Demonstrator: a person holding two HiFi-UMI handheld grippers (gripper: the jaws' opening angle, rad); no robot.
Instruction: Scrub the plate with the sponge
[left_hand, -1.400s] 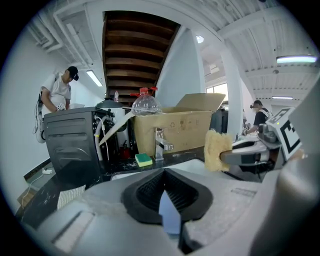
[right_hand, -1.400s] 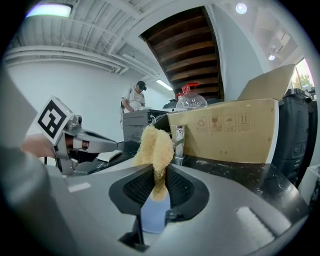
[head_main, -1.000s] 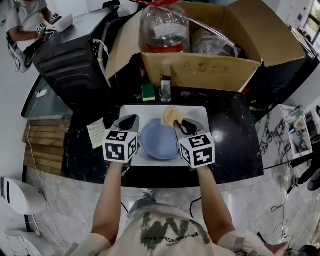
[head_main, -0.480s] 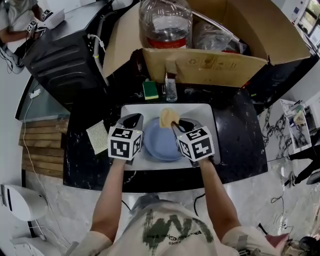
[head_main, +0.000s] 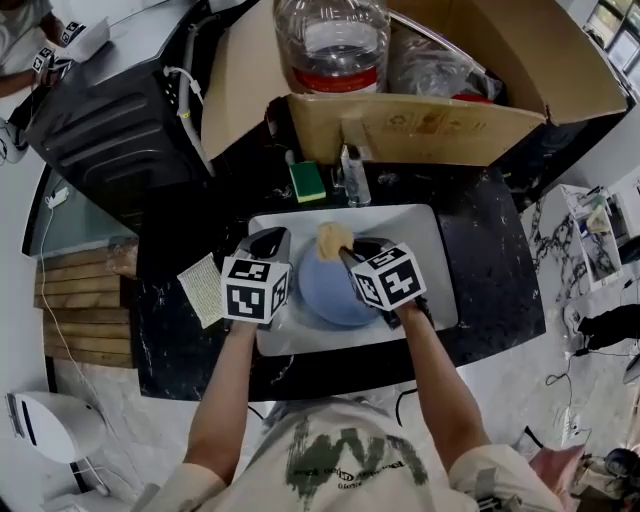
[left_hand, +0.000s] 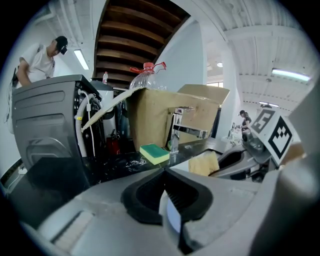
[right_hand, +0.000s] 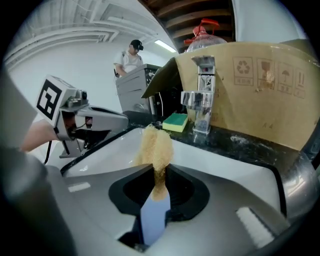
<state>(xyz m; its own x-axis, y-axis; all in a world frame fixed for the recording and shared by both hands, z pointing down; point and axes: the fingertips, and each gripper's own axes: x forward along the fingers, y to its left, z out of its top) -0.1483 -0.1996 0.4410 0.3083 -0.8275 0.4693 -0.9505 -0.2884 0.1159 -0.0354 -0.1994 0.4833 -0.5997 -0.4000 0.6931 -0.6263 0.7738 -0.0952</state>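
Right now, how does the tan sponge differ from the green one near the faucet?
The tan sponge is pinched in the right gripper, squashed; the green sponge lies free on the black counter. The tan sponge is one colour; the green sponge has a yellow layer. Both are sponges.

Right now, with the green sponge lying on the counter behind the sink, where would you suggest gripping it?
Probably across its two long sides, from above: the green sponge lies flat on the black counter, green face up, so only the edges give purchase. Mind the faucet close on its right.
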